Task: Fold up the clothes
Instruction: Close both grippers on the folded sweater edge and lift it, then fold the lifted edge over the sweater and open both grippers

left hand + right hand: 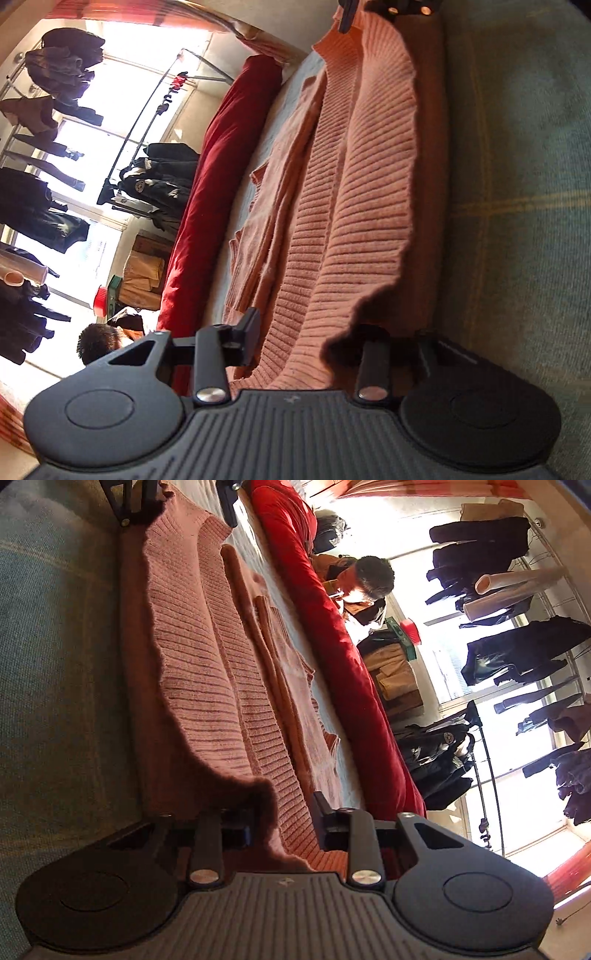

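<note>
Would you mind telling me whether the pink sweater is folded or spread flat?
Partly folded: the sweater's ribbed hem is lifted and doubled over its body, pinched by both grippers.

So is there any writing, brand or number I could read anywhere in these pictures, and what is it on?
None can be read.
Round badge on a dark jacket hanging on the rack: it may carry lettering, too small and blurred to read.
Small pale mark on the left gripper's ribbed body: a tiny emblem, not legible.
The pink ribbed sweater shows no label or print.
</note>
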